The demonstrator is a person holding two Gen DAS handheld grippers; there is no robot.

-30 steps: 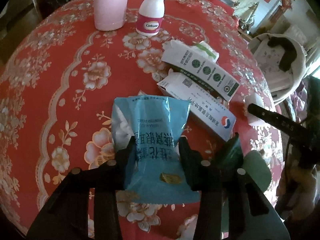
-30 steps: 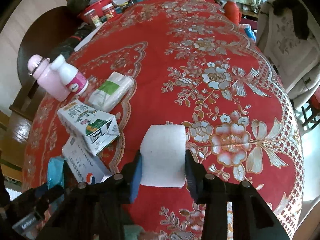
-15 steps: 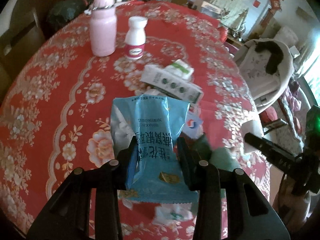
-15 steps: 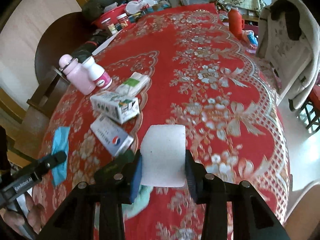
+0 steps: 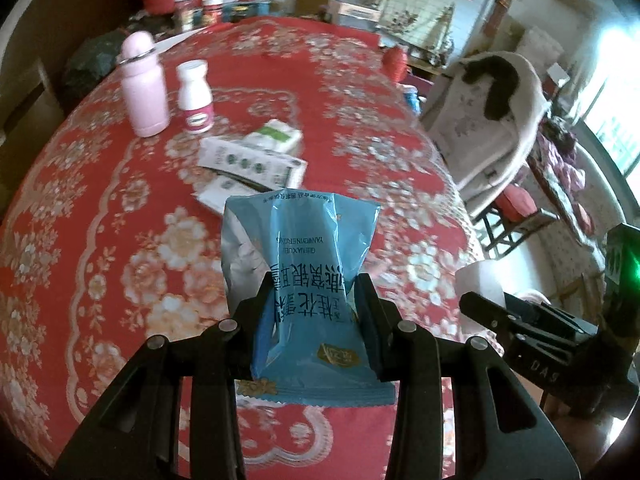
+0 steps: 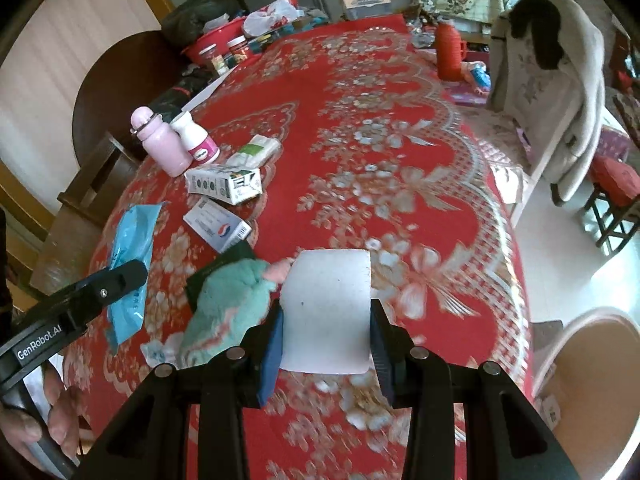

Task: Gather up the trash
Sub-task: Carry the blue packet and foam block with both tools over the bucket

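Pinching only the lower part of the blue packet (image 5: 304, 280), the left gripper (image 5: 316, 312) risks it slipping; the right gripper (image 6: 326, 320) squeezes a white paper roll (image 6: 326, 312) above the red worktop (image 6: 400, 128), boxes (image 6: 224, 184) uncollected beyond.

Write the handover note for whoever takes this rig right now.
Left gripper: shut on the blue packet, lifted off the table.
Right gripper: shut on the white block, also lifted.
Still on the table: two cartons, a tissue pack, a green cloth.
Done: two pieces picked up.
Left: bin them, no bin in view; then collect the rest.
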